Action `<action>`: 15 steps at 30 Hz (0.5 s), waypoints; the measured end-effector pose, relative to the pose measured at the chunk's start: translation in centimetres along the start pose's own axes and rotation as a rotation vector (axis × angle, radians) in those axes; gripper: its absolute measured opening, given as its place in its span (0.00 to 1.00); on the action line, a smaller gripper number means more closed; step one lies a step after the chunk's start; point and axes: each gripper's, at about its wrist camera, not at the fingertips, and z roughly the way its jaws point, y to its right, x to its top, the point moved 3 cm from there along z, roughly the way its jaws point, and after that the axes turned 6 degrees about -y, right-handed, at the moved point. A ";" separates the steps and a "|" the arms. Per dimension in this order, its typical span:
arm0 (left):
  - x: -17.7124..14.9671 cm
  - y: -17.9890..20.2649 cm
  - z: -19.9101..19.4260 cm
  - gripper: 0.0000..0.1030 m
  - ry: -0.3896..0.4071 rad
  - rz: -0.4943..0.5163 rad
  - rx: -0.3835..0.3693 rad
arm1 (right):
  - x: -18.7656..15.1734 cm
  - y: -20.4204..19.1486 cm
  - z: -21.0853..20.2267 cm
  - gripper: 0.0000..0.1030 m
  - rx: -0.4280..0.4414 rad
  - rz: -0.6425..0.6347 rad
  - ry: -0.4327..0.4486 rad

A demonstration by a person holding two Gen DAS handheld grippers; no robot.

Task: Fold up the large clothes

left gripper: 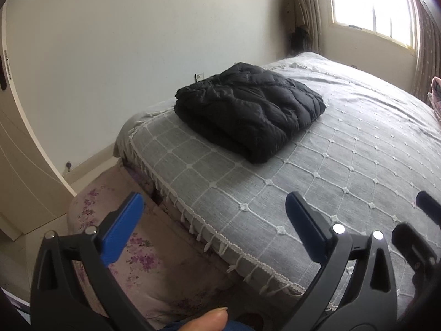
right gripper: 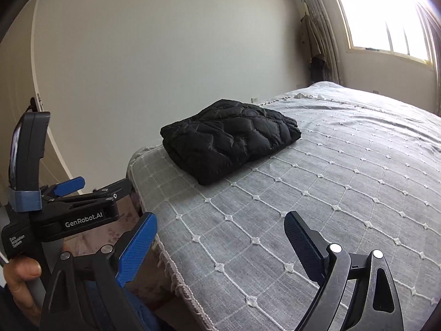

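Observation:
A black quilted jacket (left gripper: 249,111) lies folded into a compact bundle on the grey bedspread (left gripper: 344,165), near the bed's far left corner. It also shows in the right wrist view (right gripper: 228,140). My left gripper (left gripper: 213,209) is open and empty, held back from the bed's near edge, well short of the jacket. My right gripper (right gripper: 220,230) is open and empty above the near part of the bedspread (right gripper: 330,193). The left gripper's body (right gripper: 66,209) shows at the left of the right wrist view.
A white wall (left gripper: 137,41) runs behind the bed. A bright window (left gripper: 372,2) with curtains is at the far right. A floral sheet (left gripper: 143,256) hangs below the fringed bedspread edge. A door (left gripper: 24,151) stands at the left.

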 end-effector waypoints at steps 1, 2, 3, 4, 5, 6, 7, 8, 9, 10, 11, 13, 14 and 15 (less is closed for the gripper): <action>0.0 0.1 -0.1 0.99 0.002 0.008 -0.002 | 0.0 0.0 -0.1 0.92 -0.002 -0.001 0.004; 0.0 0.1 -0.2 0.99 0.007 0.011 -0.002 | 0.0 -0.1 -0.2 0.92 -0.007 -0.002 0.008; -0.1 0.1 -0.3 0.99 0.015 0.011 -0.005 | 0.0 -0.1 -0.3 0.92 -0.016 -0.004 0.013; -0.1 0.0 -0.4 0.99 0.020 0.008 -0.007 | 0.0 -0.1 -0.4 0.92 -0.021 -0.008 0.016; -0.1 0.0 -0.4 0.99 0.023 0.006 -0.008 | 0.0 -0.2 -0.4 0.92 -0.026 -0.014 0.019; -0.1 -0.1 -0.5 0.99 0.024 0.004 -0.010 | 0.0 -0.3 -0.5 0.92 -0.029 -0.016 0.021; -0.1 0.0 -0.5 0.99 0.024 0.005 -0.011 | -0.1 -0.3 -0.5 0.92 -0.032 -0.016 0.022; -0.1 0.0 -0.4 0.99 0.024 0.009 -0.010 | -0.1 -0.3 -0.5 0.92 -0.037 -0.015 0.022; -0.1 0.1 -0.4 0.99 0.026 0.013 -0.008 | -0.1 -0.4 -0.4 0.92 -0.039 -0.013 0.024; -0.1 0.2 -0.5 0.99 0.029 0.017 -0.006 | -0.2 -0.4 -0.4 0.92 -0.042 -0.014 0.024; 0.0 0.3 -0.5 0.99 0.031 0.021 -0.005 | -0.2 -0.4 -0.4 0.92 -0.054 -0.017 0.025; 0.0 0.3 -0.6 0.99 0.037 0.024 0.001 | -0.3 -0.5 -0.4 0.92 -0.074 -0.025 0.029; 0.1 0.3 -0.6 0.99 0.040 0.022 0.002 | -0.3 -0.6 -0.3 0.92 -0.078 -0.030 0.029; 0.1 0.3 -0.6 0.99 0.040 0.020 0.003 | -0.4 -0.7 -0.3 0.92 -0.080 -0.032 0.028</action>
